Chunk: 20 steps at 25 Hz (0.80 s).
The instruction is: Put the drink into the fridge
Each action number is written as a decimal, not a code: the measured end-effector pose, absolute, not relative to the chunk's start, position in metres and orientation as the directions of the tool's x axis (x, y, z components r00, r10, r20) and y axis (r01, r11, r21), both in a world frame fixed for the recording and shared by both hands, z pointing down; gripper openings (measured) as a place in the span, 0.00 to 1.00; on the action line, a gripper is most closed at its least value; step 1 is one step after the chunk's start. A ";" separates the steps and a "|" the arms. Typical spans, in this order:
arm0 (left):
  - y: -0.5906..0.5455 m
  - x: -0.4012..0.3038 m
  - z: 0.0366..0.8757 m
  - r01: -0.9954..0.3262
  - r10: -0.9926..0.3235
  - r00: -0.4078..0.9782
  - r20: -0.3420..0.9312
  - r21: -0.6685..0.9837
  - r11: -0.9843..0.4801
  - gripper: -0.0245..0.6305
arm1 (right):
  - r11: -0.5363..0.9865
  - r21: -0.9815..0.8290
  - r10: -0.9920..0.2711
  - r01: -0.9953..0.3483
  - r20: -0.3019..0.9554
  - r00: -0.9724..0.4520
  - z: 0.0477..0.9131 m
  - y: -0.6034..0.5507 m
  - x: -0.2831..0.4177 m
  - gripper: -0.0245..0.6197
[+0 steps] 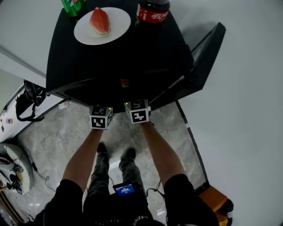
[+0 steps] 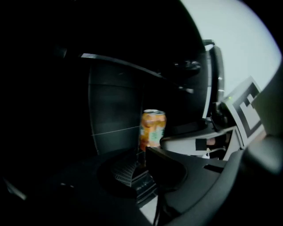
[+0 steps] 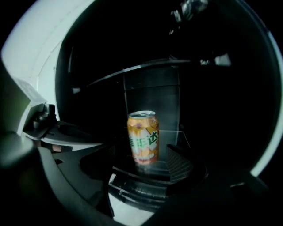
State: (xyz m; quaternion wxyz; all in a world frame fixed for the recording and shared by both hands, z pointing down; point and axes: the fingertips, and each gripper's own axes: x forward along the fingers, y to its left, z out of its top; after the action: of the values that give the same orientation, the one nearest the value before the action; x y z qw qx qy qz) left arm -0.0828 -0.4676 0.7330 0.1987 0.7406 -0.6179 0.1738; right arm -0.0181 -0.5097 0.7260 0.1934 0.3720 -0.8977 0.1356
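Observation:
An orange drink can [image 3: 143,137] stands upright on a glass shelf inside the black fridge [image 1: 115,62], whose door [image 1: 201,57] hangs open to the right. My right gripper [image 3: 141,167] is open, its fingers either side of the can's base, and I cannot tell if they touch it. In the left gripper view the same can [image 2: 153,129] shows just beyond my left gripper [image 2: 140,171], whose jaws stand a narrow gap apart with nothing between them. From the head view only the marker cubes of the left gripper [image 1: 101,117] and right gripper [image 1: 137,111] show at the fridge opening.
On the fridge top sit a white plate [image 1: 119,28] with a watermelon slice [image 1: 100,20], a green bottle [image 1: 73,6] and a cola bottle [image 1: 153,11]. A black bag [image 1: 27,103] and cables lie on the floor at left.

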 end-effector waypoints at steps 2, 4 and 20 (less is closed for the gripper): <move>-0.456 -0.071 0.720 -0.972 -0.834 0.231 0.500 0.074 -0.225 0.13 | 0.682 -0.099 -0.610 -0.724 0.469 -0.639 0.719 -0.496 -0.010 0.60; -0.445 -0.062 0.706 -0.957 -0.821 0.283 0.495 0.086 -0.278 0.09 | 0.670 -0.124 -0.601 -0.732 0.487 -0.633 0.710 -0.484 -0.004 0.60; -0.345 -0.035 0.584 -0.830 -0.735 0.556 0.387 0.219 -0.513 0.06 | 0.587 -0.192 -0.607 -0.787 0.538 -0.584 0.603 -0.377 0.030 0.08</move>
State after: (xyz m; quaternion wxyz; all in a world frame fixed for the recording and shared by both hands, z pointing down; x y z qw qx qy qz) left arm -0.0355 -0.3452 0.5840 0.1923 0.8610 -0.4545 0.1235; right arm 0.0298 -0.3767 0.6031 0.2131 0.4030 -0.8649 0.2104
